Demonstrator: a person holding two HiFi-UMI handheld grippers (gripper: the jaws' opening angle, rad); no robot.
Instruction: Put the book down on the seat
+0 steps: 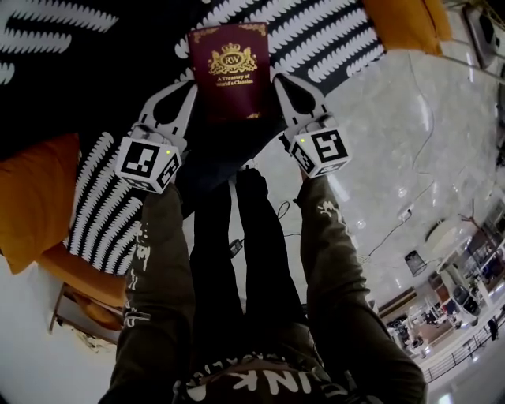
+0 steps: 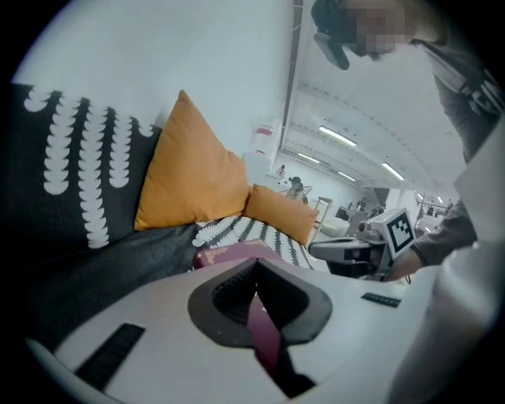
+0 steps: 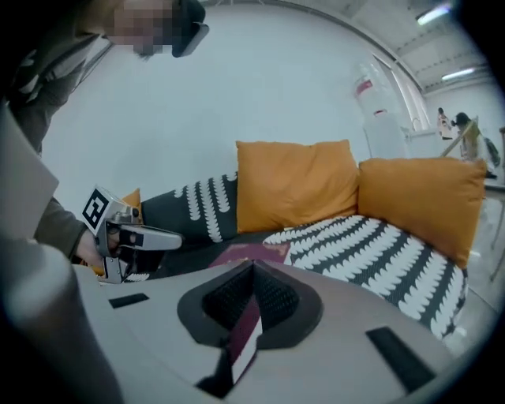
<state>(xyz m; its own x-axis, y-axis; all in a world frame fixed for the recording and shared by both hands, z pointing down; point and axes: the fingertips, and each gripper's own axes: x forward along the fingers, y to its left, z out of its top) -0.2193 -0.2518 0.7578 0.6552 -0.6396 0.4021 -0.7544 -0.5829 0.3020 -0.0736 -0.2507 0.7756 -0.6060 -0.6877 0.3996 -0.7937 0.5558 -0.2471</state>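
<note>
A maroon book (image 1: 229, 71) with a gold crest is held level over the dark seat (image 1: 95, 87) of a sofa. My left gripper (image 1: 192, 88) is shut on the book's left edge, and my right gripper (image 1: 278, 83) is shut on its right edge. In the left gripper view the closed jaws (image 2: 256, 268) pinch the maroon cover (image 2: 237, 254). The right gripper view shows the book's (image 3: 251, 254) cover and white page edge clamped in the gripper (image 3: 254, 272). Whether the book touches the seat is unclear.
Orange cushions (image 1: 31, 197) (image 1: 402, 24) lie at both ends of the sofa, on black fabric with a white leaf pattern (image 1: 331, 31). The person's legs (image 1: 237, 260) stand against the seat front. Cables (image 1: 410, 158) run over the glossy pale floor to the right.
</note>
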